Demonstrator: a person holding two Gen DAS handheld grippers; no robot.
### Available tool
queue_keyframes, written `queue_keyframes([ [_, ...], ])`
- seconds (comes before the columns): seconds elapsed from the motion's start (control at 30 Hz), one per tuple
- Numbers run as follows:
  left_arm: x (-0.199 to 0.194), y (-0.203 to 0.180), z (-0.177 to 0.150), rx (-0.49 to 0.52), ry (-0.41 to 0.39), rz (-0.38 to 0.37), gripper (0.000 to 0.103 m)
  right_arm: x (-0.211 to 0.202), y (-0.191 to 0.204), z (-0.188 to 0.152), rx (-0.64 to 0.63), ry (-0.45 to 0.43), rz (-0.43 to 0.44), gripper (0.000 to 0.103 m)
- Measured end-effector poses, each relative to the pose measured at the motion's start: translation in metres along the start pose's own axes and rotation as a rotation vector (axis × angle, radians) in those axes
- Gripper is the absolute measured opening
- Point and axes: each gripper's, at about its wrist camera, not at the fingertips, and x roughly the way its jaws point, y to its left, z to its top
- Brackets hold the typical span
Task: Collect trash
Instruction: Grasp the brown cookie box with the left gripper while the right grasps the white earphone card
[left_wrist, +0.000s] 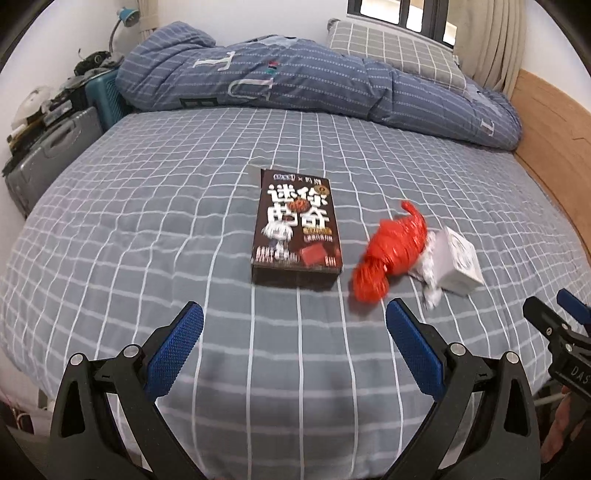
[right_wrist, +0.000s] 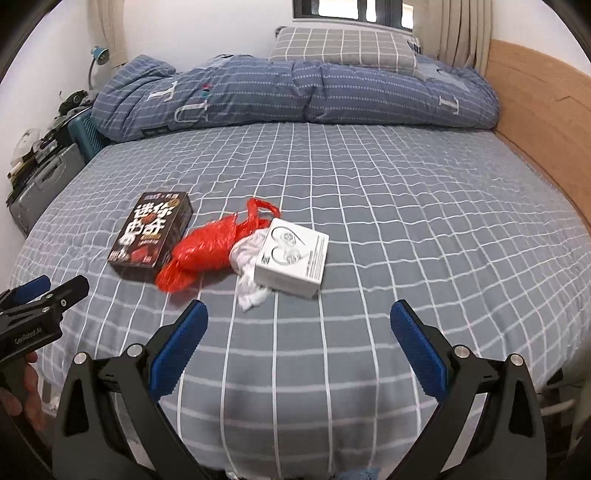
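Bed (right_wrist: 369, 206): grey checked sheet carries all the trash, grouped toward the near edge; a rolled blue quilt (right_wrist: 295, 92) and a pillow (right_wrist: 343, 46) lie along the far edge, a wooden board (right_wrist: 535, 110) runs down the right edge.
Brown box (left_wrist: 295, 229): lies flat, printed face up, the leftmost piece and apart from the rest by a narrow gap.
Red bag (right_wrist: 207, 251): crumpled thin plastic, just right of the brown box, its handles pointing to the far edge.
Tissue (right_wrist: 247, 273): white, crumpled, wedged between the red bag and the white box, touching both.
White box (right_wrist: 295, 254): flat, rightmost piece, resting partly on the tissue.
Left gripper (left_wrist: 293, 325): jaws spread wide, empty, hovering over the near edge and lined up roughly with the brown box.
Right gripper (right_wrist: 299, 325): jaws spread wide, empty, near the edge, facing the tissue and the white box.
Stage: nothing is picked up yet; no bin shows in either view, and the red bag may be meant to take the rest.
Risk, bag: slick film may slide out of the pads or drag the tissue along.
Risk, boxes: pressing down on the soft mattress could sink a flat box so the pads close on the sheet instead.
Risk, grippers: the two stand close side by side and could knock together over the middle pile.
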Motion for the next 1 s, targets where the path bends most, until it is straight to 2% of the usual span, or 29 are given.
queue_keyframes([
  [0.13,0.025,-0.006,0.019,0.01,0.001,0.009,0.097,0.031,-0.002,0.013,0.027,0.018,0.007,0.095],
  [0.43,0.076,-0.014,0.04,0.032,0.044,0.033,0.097,0.092,-0.003,0.029,0.049,0.077,0.018,0.095],
  [0.73,0.104,-0.013,0.047,0.013,0.08,0.019,0.097,0.12,-0.008,0.029,0.07,0.106,0.031,0.095],
  [0.8,0.109,-0.015,0.049,0.018,0.078,0.037,0.097,0.124,-0.01,0.028,0.076,0.119,0.038,0.089],
  [1.0,0.12,-0.019,0.049,0.04,0.094,0.073,0.097,0.132,-0.01,0.028,0.096,0.143,0.066,0.086],
])
